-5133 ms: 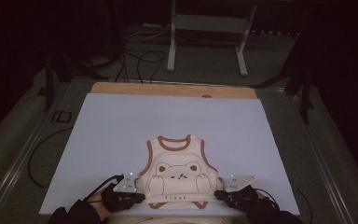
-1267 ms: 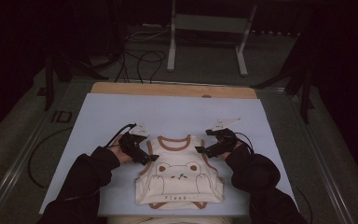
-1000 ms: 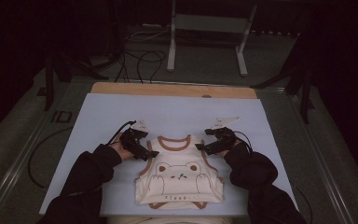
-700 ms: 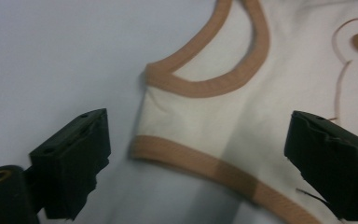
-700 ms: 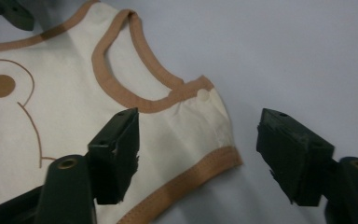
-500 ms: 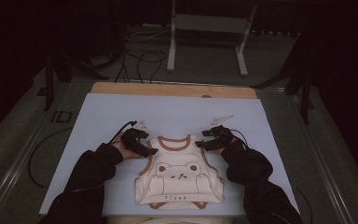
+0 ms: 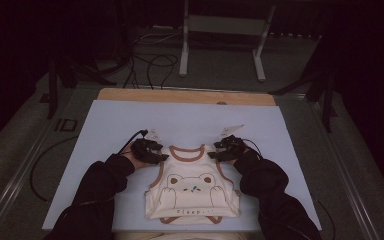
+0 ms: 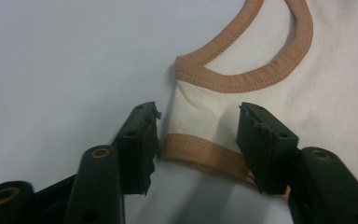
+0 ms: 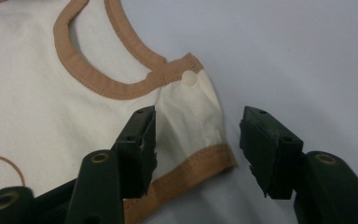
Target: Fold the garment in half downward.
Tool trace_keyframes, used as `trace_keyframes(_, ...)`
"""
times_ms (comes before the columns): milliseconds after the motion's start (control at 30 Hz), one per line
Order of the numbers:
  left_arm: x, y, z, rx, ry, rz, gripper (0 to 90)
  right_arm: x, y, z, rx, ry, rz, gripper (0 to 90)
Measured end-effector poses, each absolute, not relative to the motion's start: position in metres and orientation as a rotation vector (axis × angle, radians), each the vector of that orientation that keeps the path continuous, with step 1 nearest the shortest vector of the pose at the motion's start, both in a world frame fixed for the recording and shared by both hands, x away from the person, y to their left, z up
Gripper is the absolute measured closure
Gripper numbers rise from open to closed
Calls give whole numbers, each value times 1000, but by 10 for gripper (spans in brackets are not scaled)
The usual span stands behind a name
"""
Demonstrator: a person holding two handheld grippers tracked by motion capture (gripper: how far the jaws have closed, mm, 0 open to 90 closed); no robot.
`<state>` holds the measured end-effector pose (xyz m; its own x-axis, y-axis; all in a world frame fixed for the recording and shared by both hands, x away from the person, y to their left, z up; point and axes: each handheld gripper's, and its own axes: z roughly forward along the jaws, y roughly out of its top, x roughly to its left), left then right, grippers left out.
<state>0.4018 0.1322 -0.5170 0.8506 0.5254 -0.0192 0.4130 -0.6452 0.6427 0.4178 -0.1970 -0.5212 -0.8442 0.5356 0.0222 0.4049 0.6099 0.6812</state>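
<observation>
A small cream vest [image 7: 192,190] with brown trim and a bear print lies flat near the table's front edge. My left gripper [image 7: 156,155] stands open at its left shoulder strap [image 8: 200,123], and the strap lies between the jaws. At the right shoulder strap [image 9: 191,112], which carries a white snap button [image 9: 188,78], my right gripper [image 7: 219,151] is open too, its jaws on either side of the strap. In the gripper views the left gripper [image 8: 198,140] and the right gripper [image 9: 198,144] hold nothing.
A pale blue sheet [image 7: 190,122] covers the table, with a bare wooden strip [image 7: 185,96] along its far edge. Cables [image 7: 147,62] and a metal stand [image 7: 222,37] lie on the floor beyond. A cable [image 7: 42,165] loops off the table's left side.
Both grippers moved from the vest's bottom corners up to its shoulders, then edged inward until the straps lay between their open jaws. The vest has not moved.
</observation>
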Motion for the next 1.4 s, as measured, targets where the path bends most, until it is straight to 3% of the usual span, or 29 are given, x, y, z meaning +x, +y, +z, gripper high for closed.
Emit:
trace_keyframes(367,402,128,-516,2354,714,221,668,413,-194,-520,739,2670,1048,696)
trace_keyframes(567,402,123,-514,2372,714,181,850,411,-190,-518,741,2690,1047,805)
trace_keyframes(900,400,125,-511,2354,702,188,870,410,-190,-517,736,2685,1044,828)
trace_keyframes(1400,392,130,-472,2280,636,211,871,403,-198,-489,706,2641,1084,828)
